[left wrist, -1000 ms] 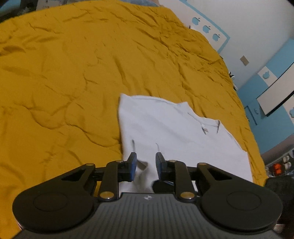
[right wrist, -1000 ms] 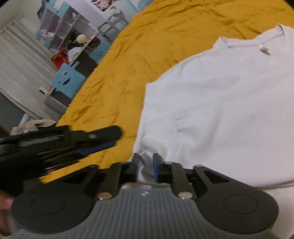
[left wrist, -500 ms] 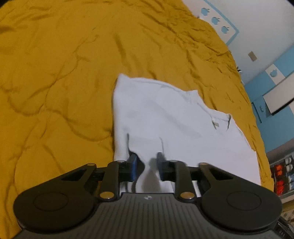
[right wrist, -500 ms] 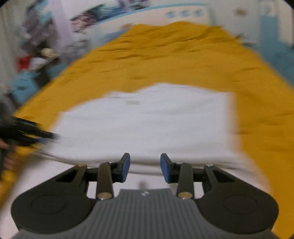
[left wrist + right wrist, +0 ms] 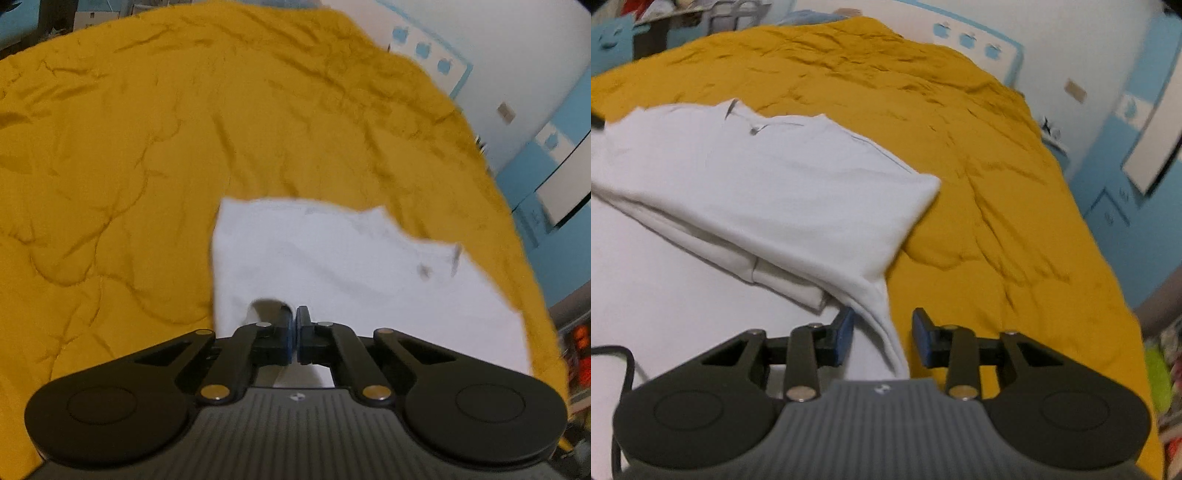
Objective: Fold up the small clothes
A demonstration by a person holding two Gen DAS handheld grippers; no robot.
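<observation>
- Both tongs are out over the bed: my left gripper [image 5: 295, 330] has its blue pads pressed together with only a hairline gap, sitting at the near edge of the white T-shirt [image 5: 332, 269]. Whether a pinch of cloth is caught between the pads, I cannot tell, since they hide that spot.
- On the other side, my right gripper [image 5: 882, 341] stands well open, its blue pads [image 5: 843, 334] spread apart, and the folded side edge of the T-shirt [image 5: 768, 195] runs down between them without either pad clearly touching it.
- The T-shirt is plain white and lies flat on the mustard-yellow quilted bedspread [image 5: 129, 147], toward the near side of the bed.
- From my right wrist view, its upper part is folded over the lower body, so a doubled layer with a hemmed sleeve edge peeks out underneath along the fold.
- The neckline [image 5: 764, 123] points away from me, toward the far end of the bed, with a small tag [image 5: 755, 129] inside the collar; it is too small and blurred to read.
- From my left wrist view, the cloth looks smooth, with faint creases and a slightly jagged far edge against the yellow.
- On the far wall, a white panel with a blue border carries three small blue apple-shaped stickers [image 5: 967, 38]; no lettering is legible on them.
- A small logo mark sits on the gripper housing, unreadable as text.
</observation>
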